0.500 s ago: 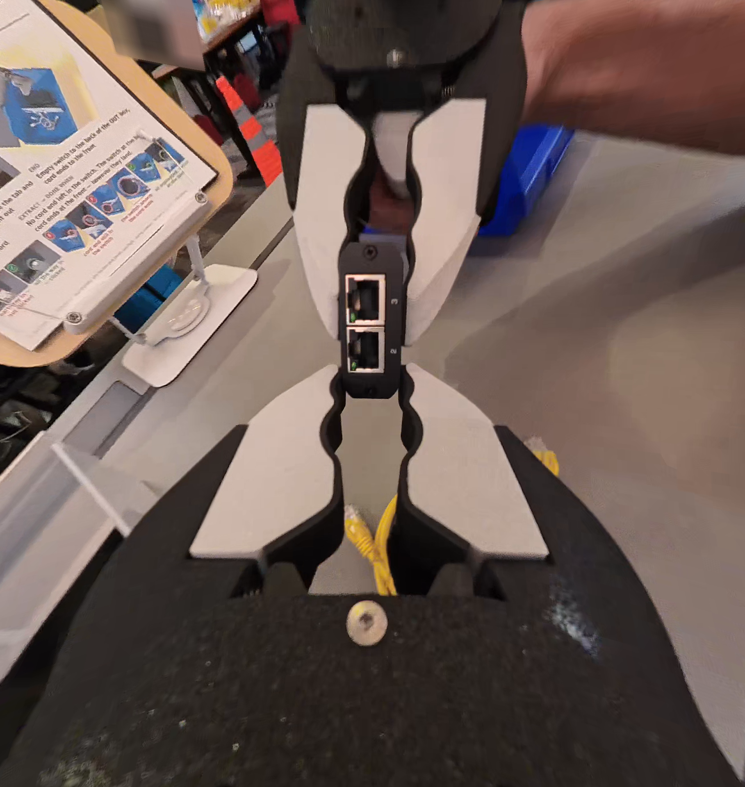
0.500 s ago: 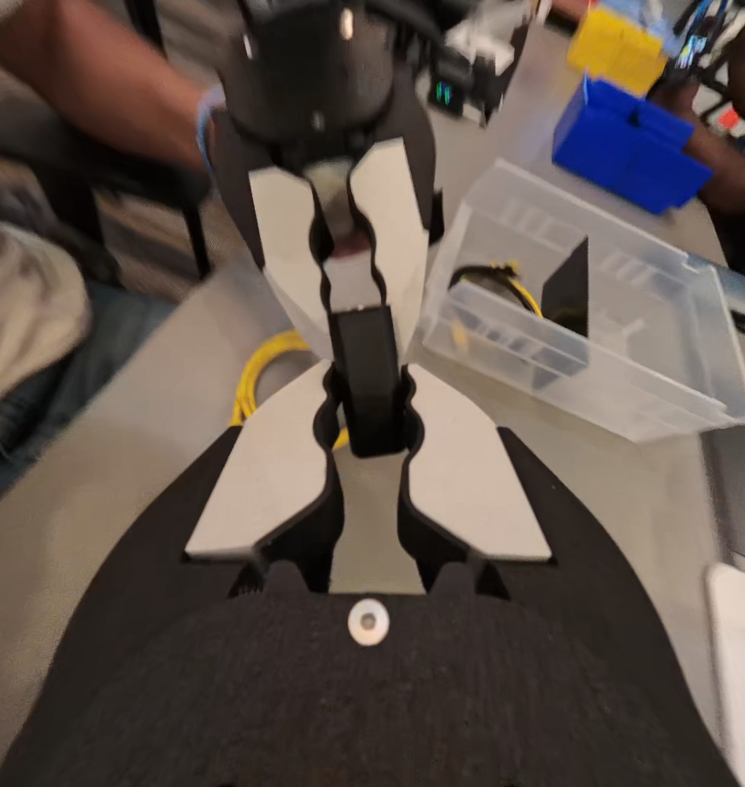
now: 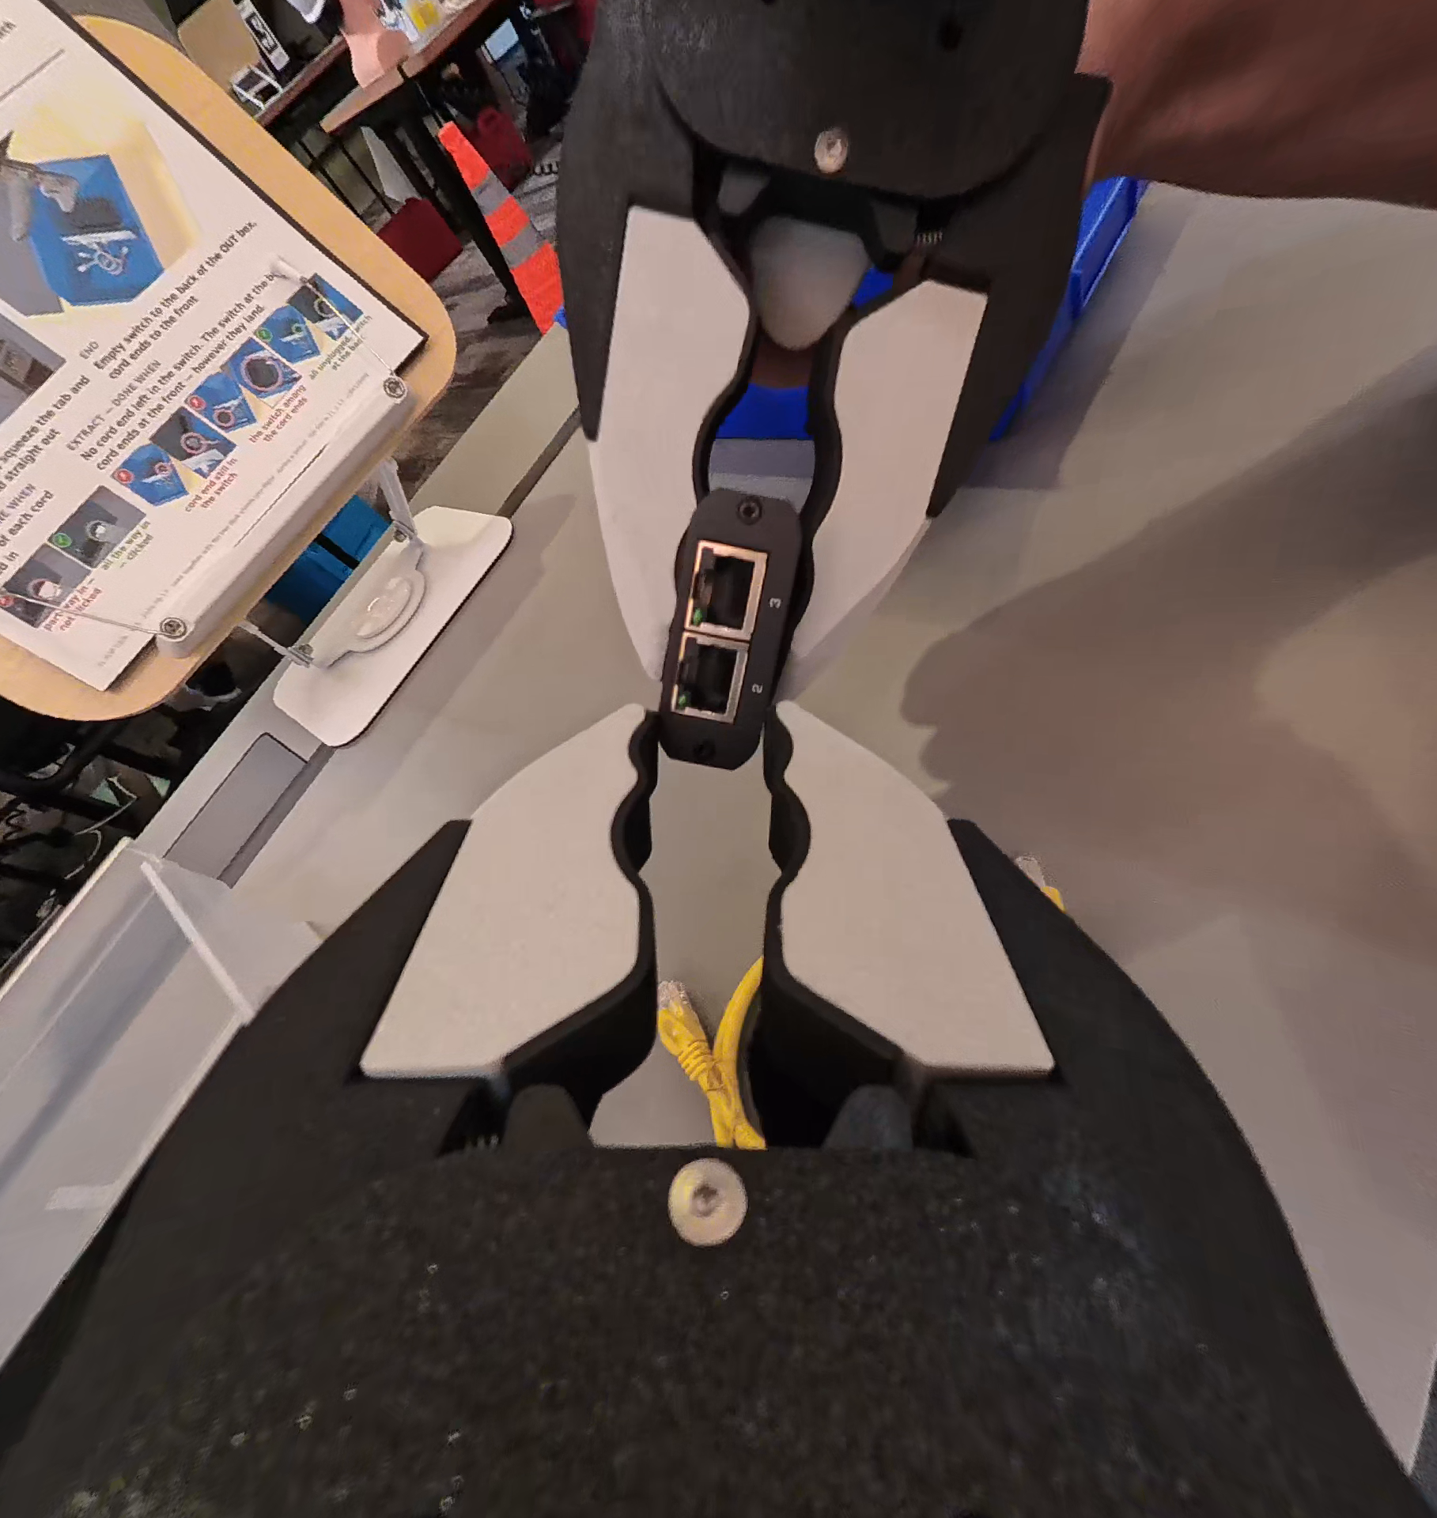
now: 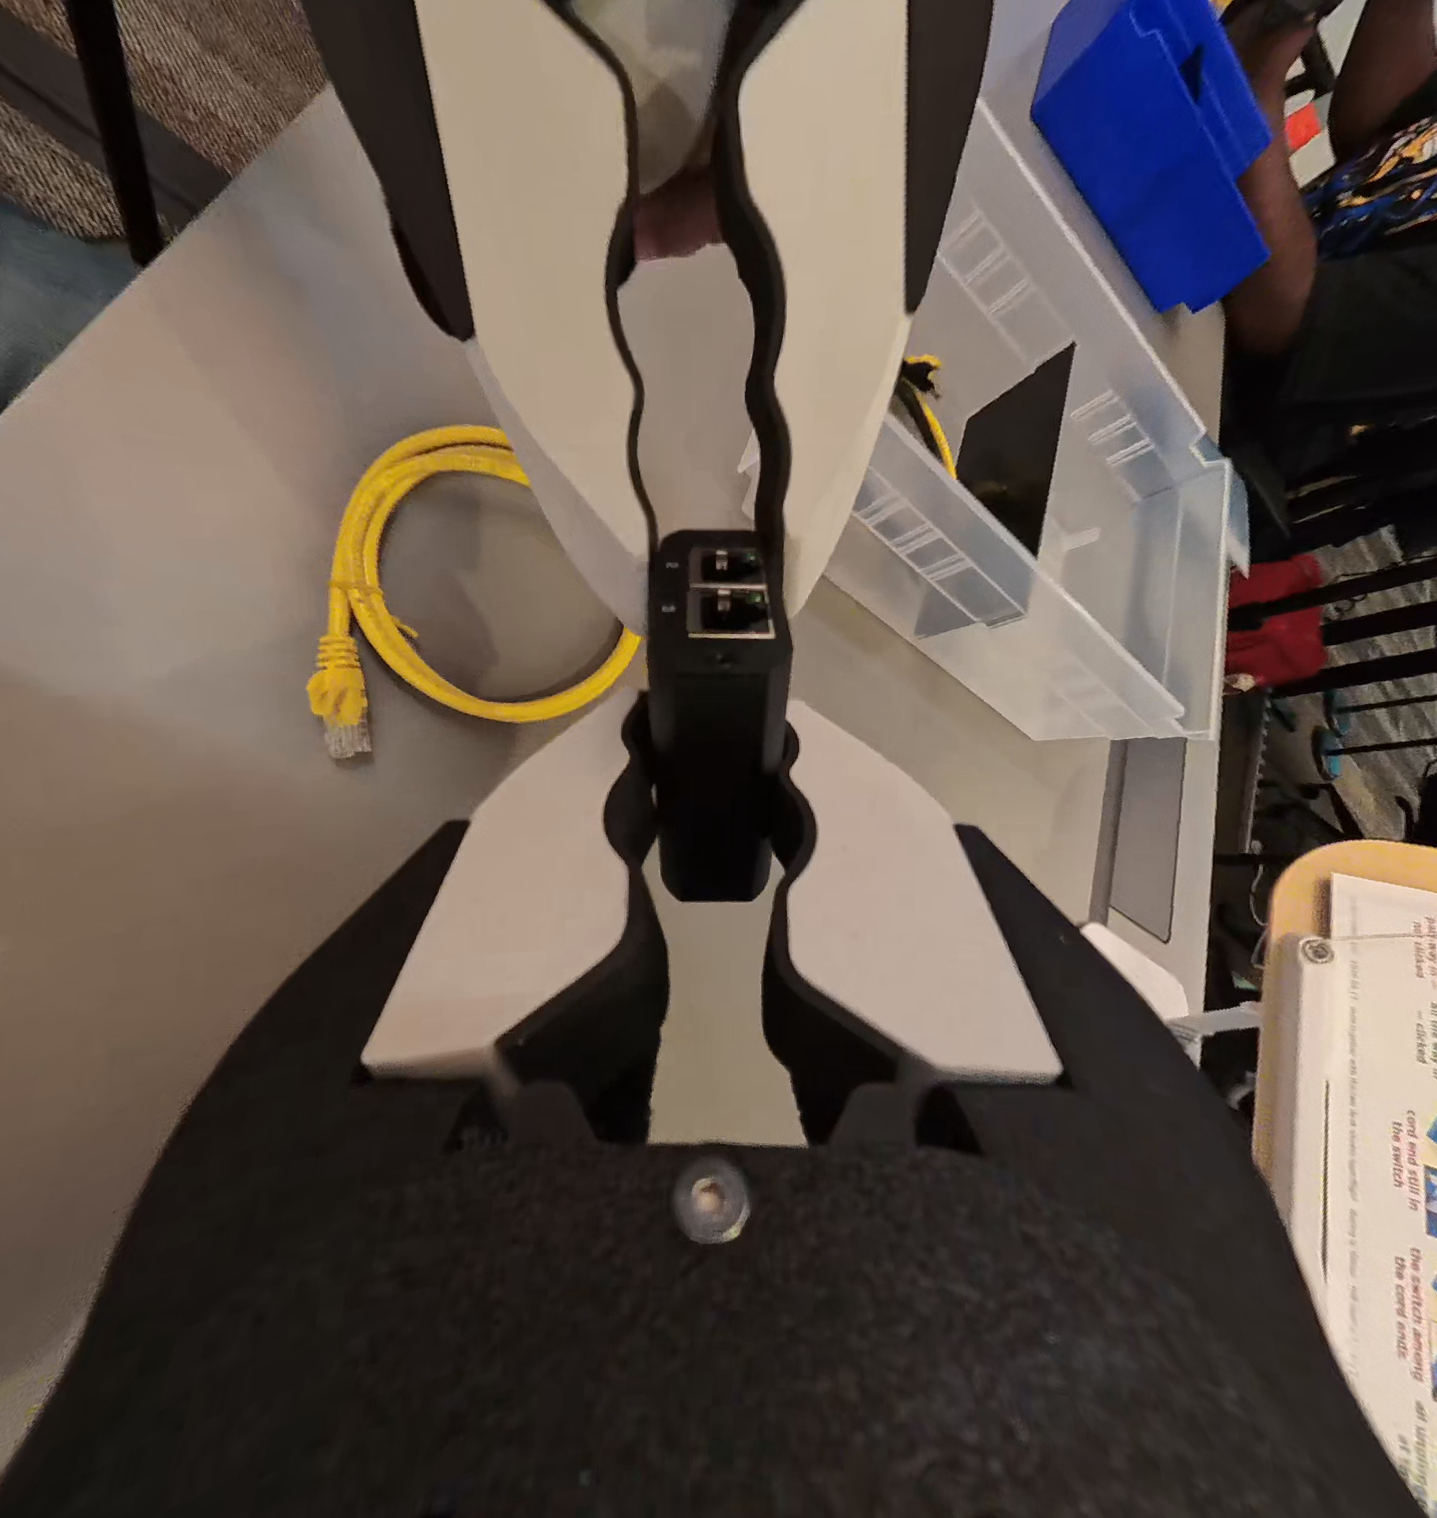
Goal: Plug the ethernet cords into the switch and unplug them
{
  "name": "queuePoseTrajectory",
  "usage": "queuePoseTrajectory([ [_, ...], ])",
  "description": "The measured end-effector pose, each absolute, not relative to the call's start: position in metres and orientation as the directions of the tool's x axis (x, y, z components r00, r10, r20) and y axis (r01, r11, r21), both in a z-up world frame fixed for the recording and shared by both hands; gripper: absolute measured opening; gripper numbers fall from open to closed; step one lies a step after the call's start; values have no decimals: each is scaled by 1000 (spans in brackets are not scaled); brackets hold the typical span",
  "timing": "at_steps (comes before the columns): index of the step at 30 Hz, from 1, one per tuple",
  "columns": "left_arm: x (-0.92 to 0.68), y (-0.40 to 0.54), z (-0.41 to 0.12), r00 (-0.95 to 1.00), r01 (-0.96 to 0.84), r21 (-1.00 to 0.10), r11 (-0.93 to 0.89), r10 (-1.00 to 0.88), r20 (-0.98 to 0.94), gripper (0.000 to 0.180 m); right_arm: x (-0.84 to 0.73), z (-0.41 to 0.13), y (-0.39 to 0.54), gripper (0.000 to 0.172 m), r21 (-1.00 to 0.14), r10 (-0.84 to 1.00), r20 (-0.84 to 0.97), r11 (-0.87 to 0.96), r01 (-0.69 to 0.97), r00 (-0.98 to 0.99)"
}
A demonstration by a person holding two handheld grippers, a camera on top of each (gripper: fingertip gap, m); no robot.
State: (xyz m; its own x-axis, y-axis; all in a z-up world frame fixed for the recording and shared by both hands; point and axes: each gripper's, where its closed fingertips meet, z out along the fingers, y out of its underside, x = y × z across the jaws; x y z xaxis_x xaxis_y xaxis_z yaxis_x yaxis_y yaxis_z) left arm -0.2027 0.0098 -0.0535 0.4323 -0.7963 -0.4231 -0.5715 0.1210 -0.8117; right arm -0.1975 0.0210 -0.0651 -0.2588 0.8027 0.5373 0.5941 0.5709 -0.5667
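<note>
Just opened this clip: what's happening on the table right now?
A person is working two handheld grippers, and both are closed on one small black switch, held above the grey table. The right gripper clamps its body; the left gripper grips the port end. The ports look empty, and a coiled yellow ethernet cord lies unplugged on the table.

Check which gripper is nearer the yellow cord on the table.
Left. Left gripper hangs directly over the yellow cord; right gripper is beside it, across the switch.

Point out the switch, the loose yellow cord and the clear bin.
switch (image 4: 711, 739): right wrist view, its black body.
yellow cord (image 4: 485, 702): right wrist view, loop's lower curve.
clear bin (image 4: 1052, 657): right wrist view, front wall.
</note>
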Motion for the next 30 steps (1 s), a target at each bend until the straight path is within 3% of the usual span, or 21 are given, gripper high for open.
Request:
queuePoseTrajectory([
  [6,-196,7,-59,384,-615,-761,208,-764,-519,23,-193,-75,17,24,-530,798,527,577,622,-291],
  [20,-193,5,-53,411,-530,-834,151,-815,-409,24,-192,-71,12,24,-585,822,498,553,593,-276],
  [22,-200,7,-50,462,-491,-864,106,-810,-362,24,-197,-68,16,24,-592,823,499,553,587,-272],
  [24,-222,10,-50,534,-424,-905,16,-803,-264,10,-198,-61,28,24,-564,805,538,565,602,-250],
  [28,-275,6,-66,620,-250,-940,-231,-784,28,40,-189,-22,63,24,-568,780,612,550,612,-133],
  [30,-289,2,-87,654,-223,-922,-316,-750,99,45,-185,1,74,24,-578,754,652,563,590,-81],
])
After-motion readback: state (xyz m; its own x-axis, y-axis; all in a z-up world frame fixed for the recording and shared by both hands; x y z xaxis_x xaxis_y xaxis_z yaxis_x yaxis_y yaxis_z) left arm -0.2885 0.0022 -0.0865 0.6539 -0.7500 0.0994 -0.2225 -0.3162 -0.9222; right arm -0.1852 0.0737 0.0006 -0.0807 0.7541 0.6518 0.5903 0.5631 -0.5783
